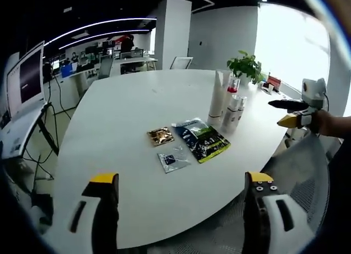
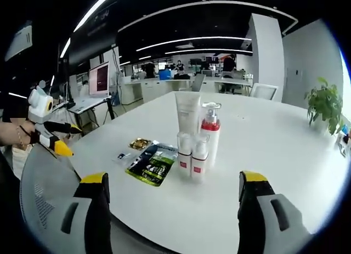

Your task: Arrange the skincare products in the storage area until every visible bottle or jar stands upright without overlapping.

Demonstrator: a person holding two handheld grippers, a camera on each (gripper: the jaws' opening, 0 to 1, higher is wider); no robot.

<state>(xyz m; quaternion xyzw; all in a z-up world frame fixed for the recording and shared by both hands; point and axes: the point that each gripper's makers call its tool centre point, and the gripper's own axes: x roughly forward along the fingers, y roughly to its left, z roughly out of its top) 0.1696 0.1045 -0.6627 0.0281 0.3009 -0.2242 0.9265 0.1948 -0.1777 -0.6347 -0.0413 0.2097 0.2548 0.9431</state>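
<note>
1. Skincare bottles stand upright in a tight cluster on the white oval table [image 2: 263,155]: a tall white tube [image 2: 188,112], a white pump bottle with a red collar [image 2: 210,130], and two small white bottles with red labels [image 2: 191,156] in front of them, close together.
2. Beside the cluster lie flat sachets: a dark blue and green packet [image 2: 151,164], a small gold packet [image 2: 140,143] and a small clear packet [image 2: 122,155].
3. A green potted plant [image 2: 324,105] sits near the table's far edge.
4. Left gripper [image 1: 181,210] hovers off the table's near edge, jaws wide apart and empty.
5. Right gripper [image 2: 171,210] likewise hangs before the table, jaws spread, holding nothing.
6. A grey mesh chair back [image 2: 44,193] sits beside the table.
</note>
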